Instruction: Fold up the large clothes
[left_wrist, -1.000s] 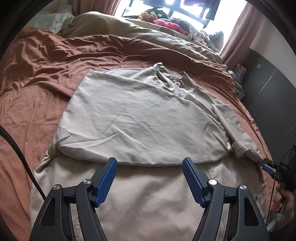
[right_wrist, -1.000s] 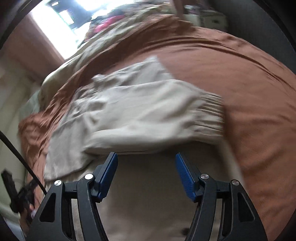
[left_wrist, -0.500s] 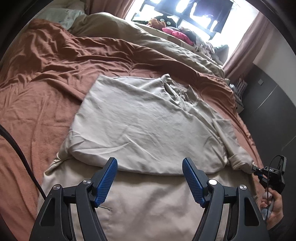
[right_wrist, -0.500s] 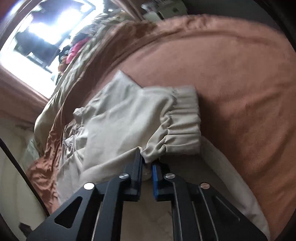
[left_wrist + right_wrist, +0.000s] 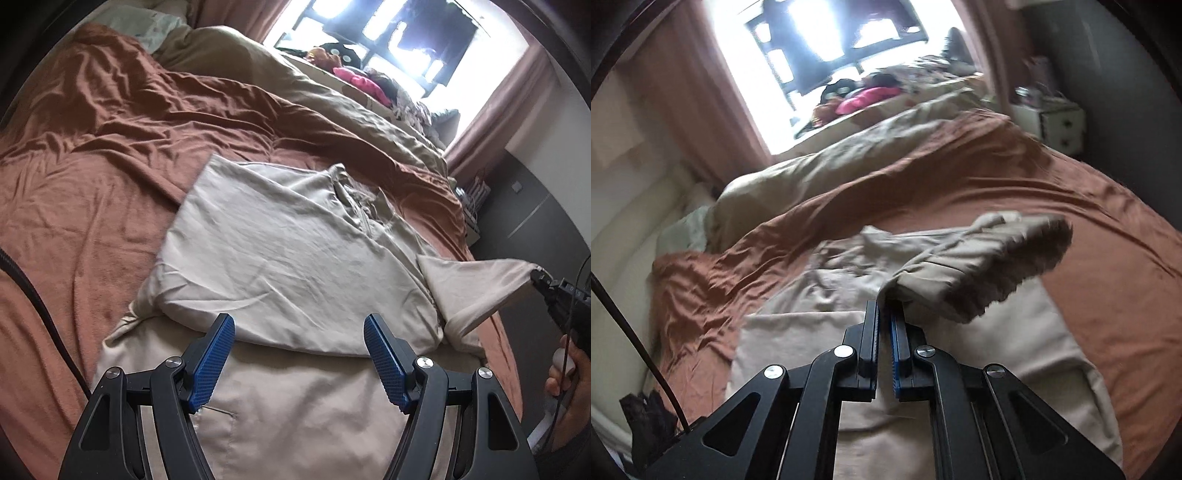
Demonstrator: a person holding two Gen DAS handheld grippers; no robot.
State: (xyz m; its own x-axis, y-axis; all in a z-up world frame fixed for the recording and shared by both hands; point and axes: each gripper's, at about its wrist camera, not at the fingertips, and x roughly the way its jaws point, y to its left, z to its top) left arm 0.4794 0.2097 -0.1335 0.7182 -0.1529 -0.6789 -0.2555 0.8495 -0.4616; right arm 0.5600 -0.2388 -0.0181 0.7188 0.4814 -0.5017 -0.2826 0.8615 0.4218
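A large beige cotton garment (image 5: 280, 258) lies spread on the bed, on top of a rumpled rust-brown blanket (image 5: 92, 155). Its left half is folded inward over the middle, leaving a broad flat panel, and its collar end points toward the far side of the bed. The lower part of the garment runs toward the cameras, beneath both tools.

The left claw (image 5: 299, 356) hangs released above the near edge of that folded panel, its two blue-padded fingers (image 5: 212, 363) set wide apart and touching nothing.

The right claw (image 5: 884, 314) is clenched on the garment's right sleeve (image 5: 979, 266), gripping the fabric close beside the gathered elastic cuff (image 5: 1045, 240). The sleeve is lifted clear of the bed, and the cuff end droops past the claw toward the right. In the left wrist view the same sleeve (image 5: 476, 280) stretches taut from the garment's body out to the tip of the right claw (image 5: 535, 277), with the person's right hand (image 5: 569, 376) on the handle below it.

A tan duvet (image 5: 332, 99) is heaped along the far edge of the bed, below a bright window (image 5: 406, 37) with brownish curtains (image 5: 495, 103).
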